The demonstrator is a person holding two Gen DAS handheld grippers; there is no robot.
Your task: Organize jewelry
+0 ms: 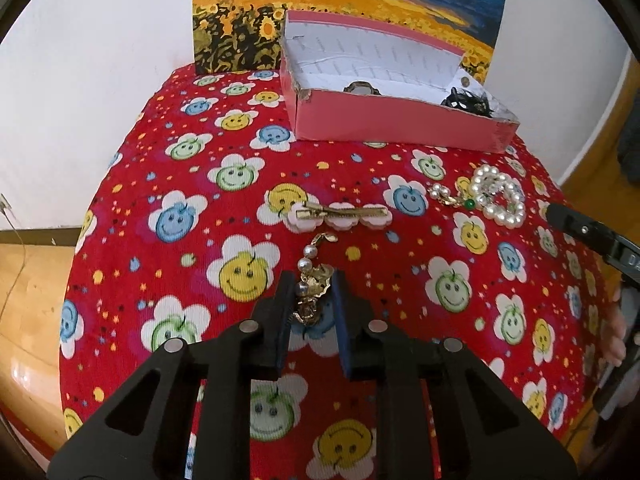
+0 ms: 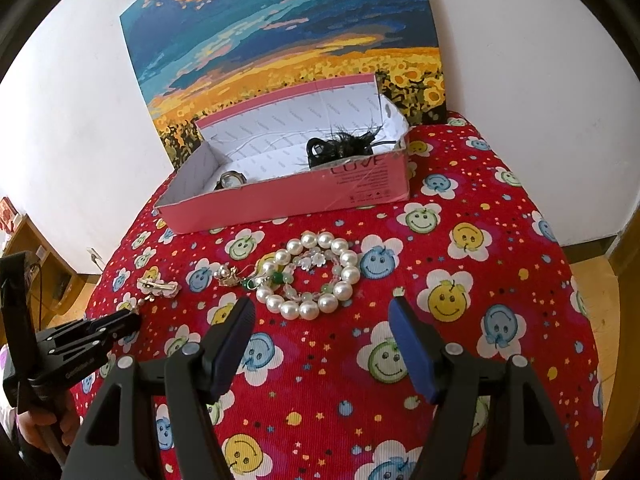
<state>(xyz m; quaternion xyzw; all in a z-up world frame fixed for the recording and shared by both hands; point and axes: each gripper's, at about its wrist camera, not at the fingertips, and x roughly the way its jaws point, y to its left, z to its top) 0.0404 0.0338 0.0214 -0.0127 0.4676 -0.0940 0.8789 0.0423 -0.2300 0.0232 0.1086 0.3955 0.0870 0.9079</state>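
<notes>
My left gripper is shut on a gold and pearl earring that lies on the red smiley-flower cloth. Its pearl end sticks out ahead of the fingertips. Just beyond lies a gold hair clip with pink flowers. In the right wrist view, my right gripper stands open just short of a pearl bracelet, touching nothing. A small gold piece with a green bead lies left of the bracelet. The pink box at the back holds a watch and a black feathered piece.
A sunflower painting leans on the white wall behind the box. The round table drops off at the cloth's edge on all sides, with wooden floor below. The left gripper shows at the left edge of the right wrist view.
</notes>
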